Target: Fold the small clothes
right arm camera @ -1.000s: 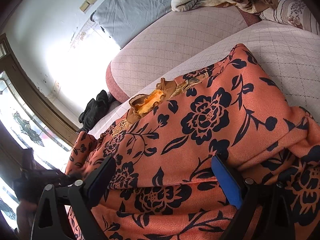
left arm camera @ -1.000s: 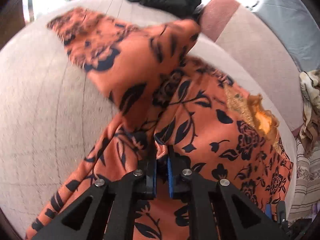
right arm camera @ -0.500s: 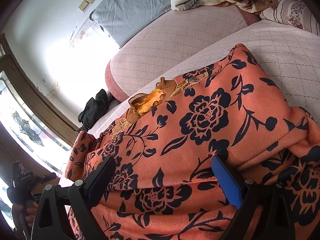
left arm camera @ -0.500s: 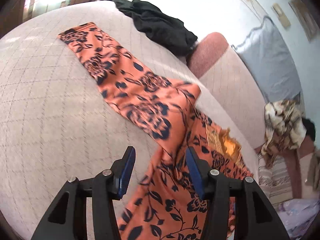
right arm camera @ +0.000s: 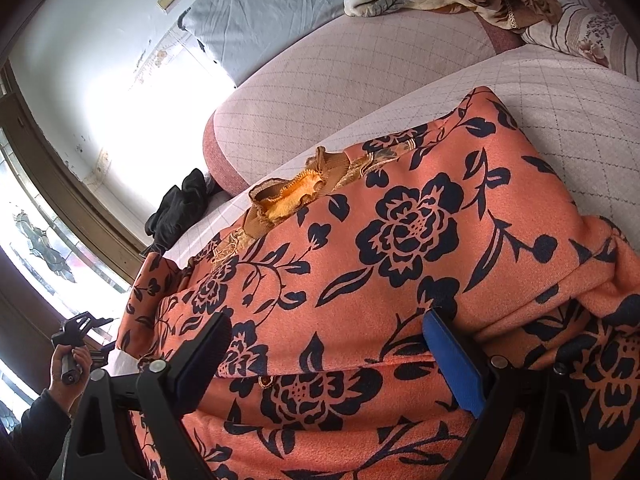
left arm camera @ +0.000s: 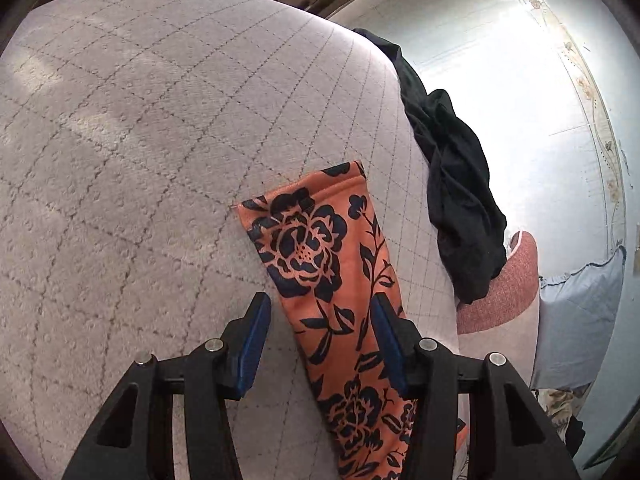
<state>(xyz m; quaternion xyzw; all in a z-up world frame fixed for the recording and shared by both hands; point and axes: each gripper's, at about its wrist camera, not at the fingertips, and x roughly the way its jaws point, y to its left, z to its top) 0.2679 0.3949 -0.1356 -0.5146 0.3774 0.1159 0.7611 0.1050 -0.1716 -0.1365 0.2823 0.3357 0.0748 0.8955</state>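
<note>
Since the earlier frames, the left gripper (left arm camera: 318,332) had let go of the orange floral garment (right arm camera: 400,240), pulled back along its sleeve (left arm camera: 320,248), and hung released over it, pads clear. That sleeve lay flat on the quilted sofa seat (left arm camera: 140,140), the black garment (left arm camera: 456,184) at far right. Unmoved, the right gripper (right arm camera: 324,356) stood open, straddling the garment's bunched body; contact could not be told. No writing was legible.

The sleeve (left arm camera: 320,264) lies flat on the cushion (left arm camera: 140,140) — a dark garment (left arm camera: 452,184) heaped to its right.
</note>
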